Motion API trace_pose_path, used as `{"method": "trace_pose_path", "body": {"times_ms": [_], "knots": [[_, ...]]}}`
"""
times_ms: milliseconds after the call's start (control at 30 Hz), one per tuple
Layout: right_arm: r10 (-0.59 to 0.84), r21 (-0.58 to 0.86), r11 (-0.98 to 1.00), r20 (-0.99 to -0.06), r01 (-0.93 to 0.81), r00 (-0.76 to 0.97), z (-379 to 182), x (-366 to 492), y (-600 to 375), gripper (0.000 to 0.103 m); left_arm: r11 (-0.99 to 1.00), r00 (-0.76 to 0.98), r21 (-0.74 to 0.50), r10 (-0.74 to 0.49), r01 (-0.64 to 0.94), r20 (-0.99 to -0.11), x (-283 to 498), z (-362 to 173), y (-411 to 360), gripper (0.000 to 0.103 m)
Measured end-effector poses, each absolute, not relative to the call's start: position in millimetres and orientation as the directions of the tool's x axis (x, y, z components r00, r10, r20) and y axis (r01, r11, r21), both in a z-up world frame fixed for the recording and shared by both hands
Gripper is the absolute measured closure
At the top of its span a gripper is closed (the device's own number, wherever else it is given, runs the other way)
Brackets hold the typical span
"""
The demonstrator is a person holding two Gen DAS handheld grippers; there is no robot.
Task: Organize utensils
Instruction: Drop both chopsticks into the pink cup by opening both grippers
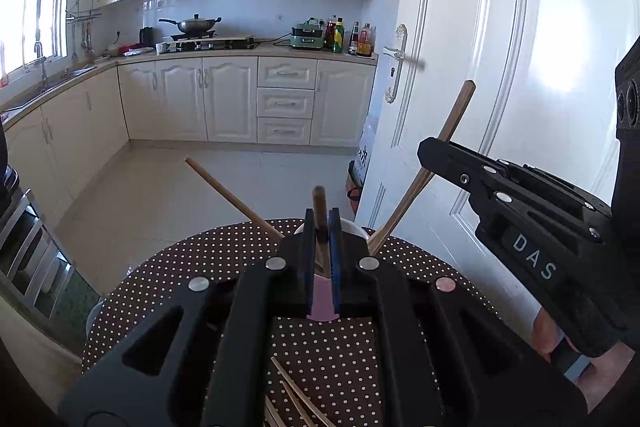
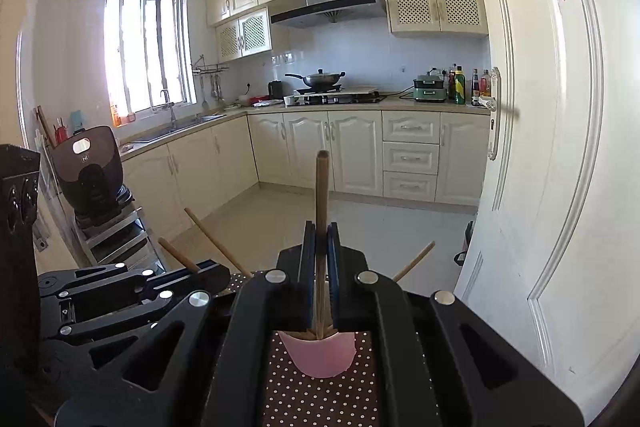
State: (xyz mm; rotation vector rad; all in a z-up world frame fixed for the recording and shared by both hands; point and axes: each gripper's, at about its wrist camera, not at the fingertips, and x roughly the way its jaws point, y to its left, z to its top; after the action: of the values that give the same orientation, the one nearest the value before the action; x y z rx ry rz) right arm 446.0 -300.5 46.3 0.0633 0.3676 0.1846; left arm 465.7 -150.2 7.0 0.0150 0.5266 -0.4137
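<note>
Right wrist: right gripper [image 2: 320, 259] clamps chopstick [image 2: 321, 187] upright above pink cup [image 2: 320, 355].

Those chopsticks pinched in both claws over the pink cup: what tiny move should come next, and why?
Probably open the right claw. Its chopstick stands upright with its lower end already inside the pink cup, beside others leaning there, so it should drop in. The left claw can follow with its own chopstick.
</note>
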Motion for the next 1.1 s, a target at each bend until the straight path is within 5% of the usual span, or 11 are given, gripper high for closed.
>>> {"method": "trace_pose_path", "body": {"times_ms": [200,267,333,767,900,1100], "knots": [[0.187,0.112,0.981,-0.383,-0.155,0.905,39,452,-301,0.099,0.920,0.782,-0.097,-0.375,0.380,-0.498,465,6,-147,0.089],[0.183,0.109,0.982,-0.390,-0.153,0.902,36,453,-301,0.099,0.925,0.790,-0.091,-0.364,0.369,-0.493,464,7,-147,0.062],[0.182,0.114,0.982,-0.391,-0.149,0.902,35,453,-302,0.099,0.931,0.810,-0.080,-0.350,0.355,-0.471,460,9,-145,0.049],[0.199,0.151,0.977,-0.403,-0.150,0.893,31,444,-304,0.097,0.942,0.817,-0.081,-0.323,0.326,-0.478,452,14,-132,0.040],[0.202,0.166,0.975,-0.401,-0.145,0.894,36,436,-307,0.084,0.946,0.821,-0.072,-0.311,0.316,-0.479,444,17,-128,0.037],[0.193,0.153,0.978,-0.406,-0.142,0.893,44,418,-308,0.078,0.946,0.807,-0.074,-0.309,0.316,-0.503,427,20,-117,0.034]]}}
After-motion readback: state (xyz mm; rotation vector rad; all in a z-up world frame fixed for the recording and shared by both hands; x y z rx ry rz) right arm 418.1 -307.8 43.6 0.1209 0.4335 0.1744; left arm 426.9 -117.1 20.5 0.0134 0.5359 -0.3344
